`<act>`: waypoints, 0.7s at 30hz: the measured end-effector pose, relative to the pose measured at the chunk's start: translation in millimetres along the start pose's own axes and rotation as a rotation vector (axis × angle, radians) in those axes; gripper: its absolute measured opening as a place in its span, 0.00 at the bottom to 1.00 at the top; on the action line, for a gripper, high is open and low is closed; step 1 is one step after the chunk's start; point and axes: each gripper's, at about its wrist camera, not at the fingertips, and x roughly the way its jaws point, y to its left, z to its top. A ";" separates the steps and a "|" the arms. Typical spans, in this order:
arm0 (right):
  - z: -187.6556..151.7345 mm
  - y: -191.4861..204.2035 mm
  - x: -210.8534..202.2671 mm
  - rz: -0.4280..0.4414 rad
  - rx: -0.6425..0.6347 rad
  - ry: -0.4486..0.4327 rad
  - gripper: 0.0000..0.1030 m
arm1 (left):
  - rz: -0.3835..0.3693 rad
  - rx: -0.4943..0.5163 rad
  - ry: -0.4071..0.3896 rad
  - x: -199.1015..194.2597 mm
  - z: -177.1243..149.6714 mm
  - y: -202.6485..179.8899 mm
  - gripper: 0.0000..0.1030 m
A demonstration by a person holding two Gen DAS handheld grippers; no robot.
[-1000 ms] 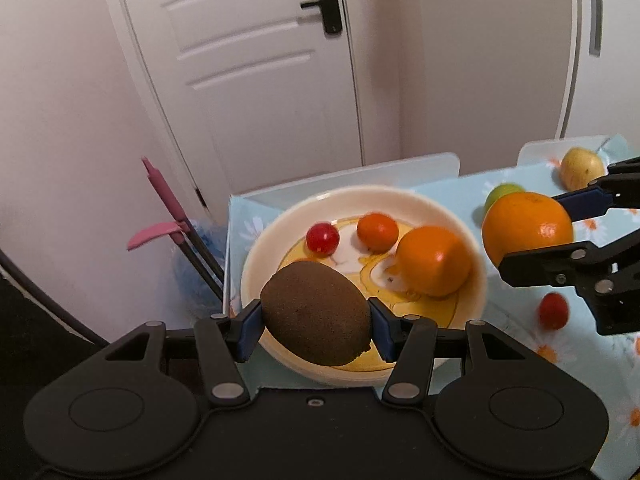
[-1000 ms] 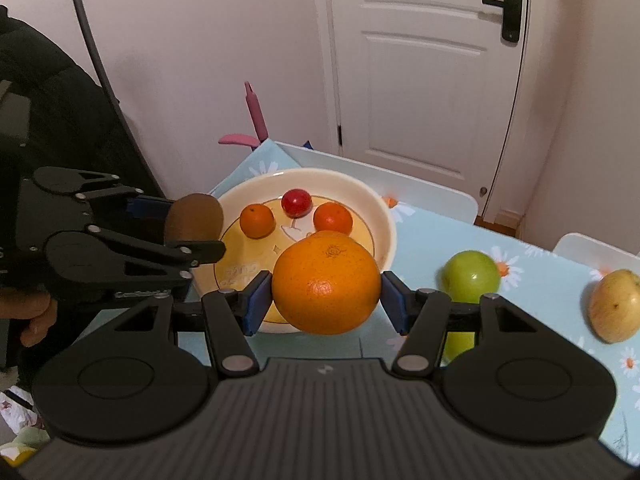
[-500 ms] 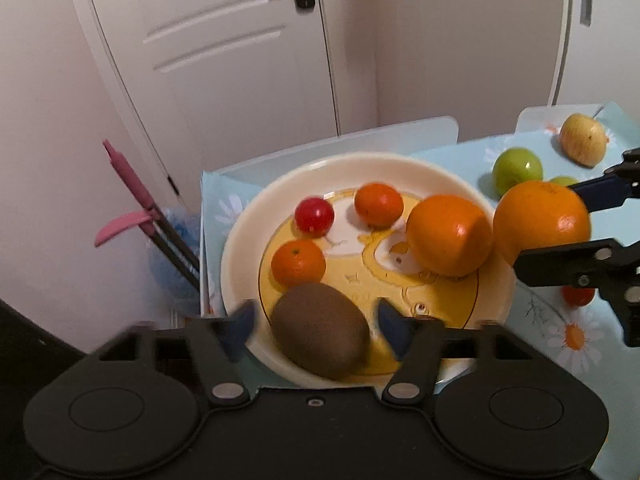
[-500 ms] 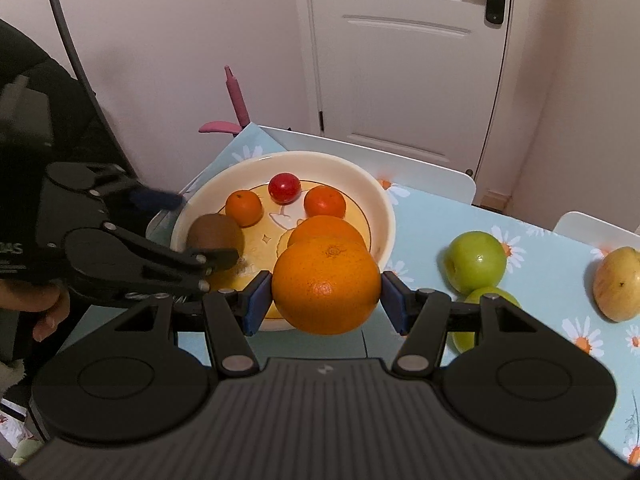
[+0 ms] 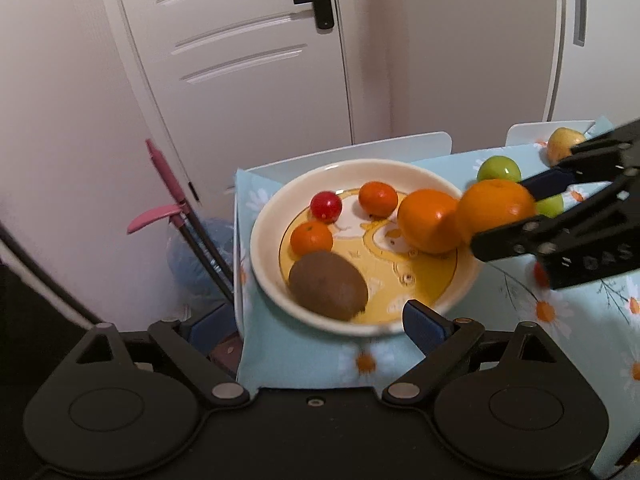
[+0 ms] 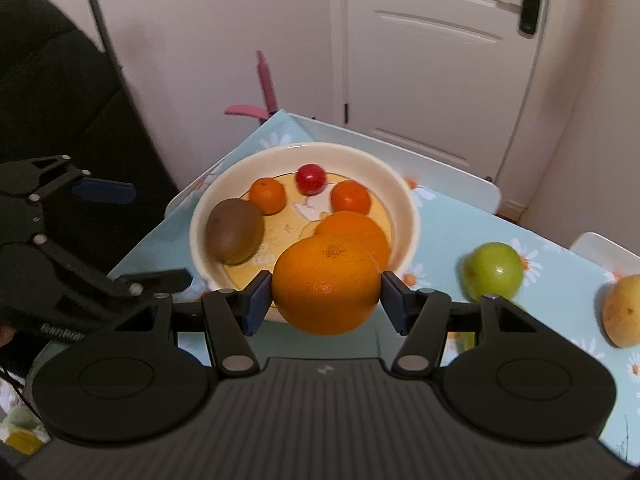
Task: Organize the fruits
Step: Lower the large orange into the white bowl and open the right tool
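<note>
Hovering over the near edge of the cream bowl (image 6: 404, 208), the right gripper (image 6: 325, 297) has a big orange (image 6: 326, 284) pinched between its blue pads, one pad on each flank at the fruit's widest part. The left gripper (image 5: 316, 322) is at the bowl's other side with nothing in it: its jaws are opening and already stand wide, and the kiwi (image 5: 328, 285) lies free in the bowl just beyond them, touched by neither pad.

In the bowl with the kiwi are two small mandarins (image 6: 267, 195), a red cherry tomato (image 6: 310, 178) and a second orange (image 6: 354, 232), which sits directly behind the held one. Out on the daisy-print tablecloth (image 6: 560, 292) a green apple (image 6: 493, 271) waits just beside the bowl, with a yellowish fruit (image 6: 622, 310) farther right, perhaps a pear, though the edge of the view is too warped to be sure. A second green fruit seems to hide behind the right gripper's finger.

The held orange looks heavy for its size, firm, with a dimpled rind that gives the pads some bite; being round, it should be held across its middle as now, since a grip nearer the top or bottom would let it squirt out. Set down, it may roll against its neighbour. The kiwi is softer and fuzzy, so a light squeeze across its short axis suits it. The apple is hard and waxy, the slipperiest of the lot.
</note>
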 end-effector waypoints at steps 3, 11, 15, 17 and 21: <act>1.7 7.5 6.2 0.028 -0.028 -0.002 0.71 | 0.015 0.010 0.004 -6.5 -9.4 -3.0 0.94; 4.8 23.7 27.8 0.066 -0.092 -0.005 0.71 | 0.032 -0.006 0.011 -10.2 -20.3 -8.8 0.94; 4.4 28.4 33.0 0.072 -0.105 -0.003 0.72 | 0.032 -0.020 0.014 -9.2 -23.7 -9.9 0.94; 4.0 29.3 33.7 0.072 -0.100 -0.003 0.74 | 0.030 -0.022 0.015 -9.6 -25.0 -11.5 0.94; 4.8 27.8 16.7 0.046 -0.084 -0.088 1.00 | 0.027 -0.019 0.017 -12.0 -26.4 -15.3 0.94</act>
